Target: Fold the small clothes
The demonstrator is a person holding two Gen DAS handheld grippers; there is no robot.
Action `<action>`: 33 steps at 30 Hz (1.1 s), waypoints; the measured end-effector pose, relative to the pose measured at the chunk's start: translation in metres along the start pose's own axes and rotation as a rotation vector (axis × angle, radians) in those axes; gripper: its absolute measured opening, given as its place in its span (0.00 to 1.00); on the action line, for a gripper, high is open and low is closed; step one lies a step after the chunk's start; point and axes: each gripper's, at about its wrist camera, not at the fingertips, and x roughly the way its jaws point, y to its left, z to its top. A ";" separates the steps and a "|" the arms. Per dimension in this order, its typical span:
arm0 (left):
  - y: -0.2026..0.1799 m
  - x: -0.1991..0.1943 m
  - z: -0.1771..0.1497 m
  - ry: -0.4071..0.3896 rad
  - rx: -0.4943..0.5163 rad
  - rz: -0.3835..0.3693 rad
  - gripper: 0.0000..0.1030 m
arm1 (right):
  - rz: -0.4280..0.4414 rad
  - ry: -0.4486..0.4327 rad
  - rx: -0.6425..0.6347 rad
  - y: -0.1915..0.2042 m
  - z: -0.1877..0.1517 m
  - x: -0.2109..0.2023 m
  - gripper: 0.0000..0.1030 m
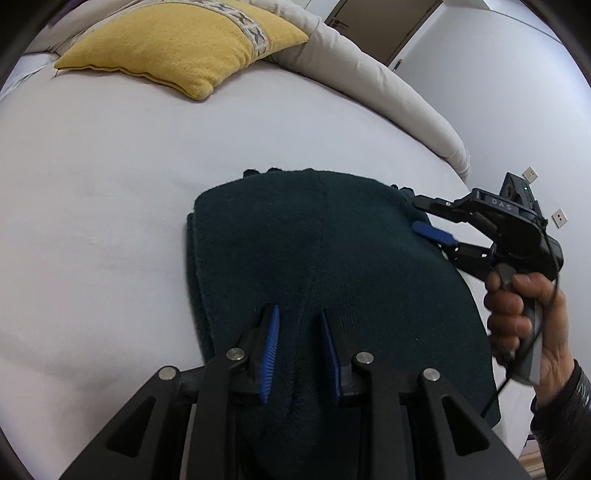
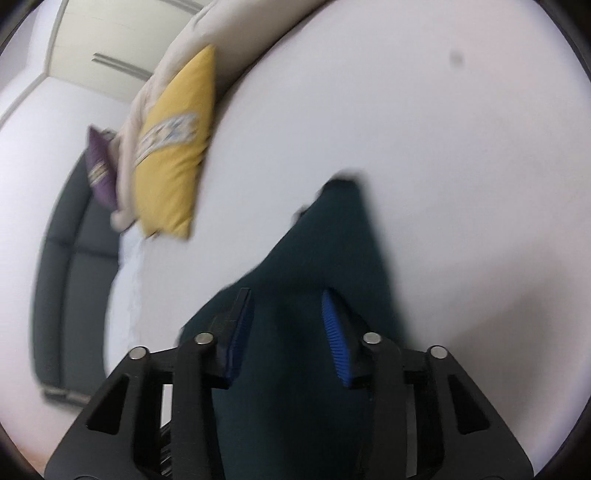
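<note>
We see one dark green knitted garment lying flat on the white bed sheet; it is folded over itself, with doubled layers showing along its left edge; a faint seam runs down its middle; its far edge points toward the yellow cushion, well apart from it.

A yellow cushion with a patterned band across it lay at the far end of a white bed sheet, resting against a rolled cream duvet that ran along the bed's far edge. From the right wrist view, a purple cushion sat behind the duvet, beside a dark padded headboard. Two wall sockets and a wooden door showed on the pale wall beyond the bed.
</note>
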 end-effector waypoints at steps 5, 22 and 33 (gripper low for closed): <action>-0.004 -0.001 -0.002 -0.010 0.006 0.021 0.26 | -0.036 -0.076 0.003 -0.001 -0.008 -0.035 0.39; -0.016 0.000 -0.006 -0.026 0.055 0.102 0.27 | 0.258 0.184 -0.132 0.001 -0.148 -0.060 0.40; -0.017 0.000 -0.007 -0.035 0.065 0.111 0.27 | 0.246 0.143 -0.146 -0.040 -0.182 -0.094 0.39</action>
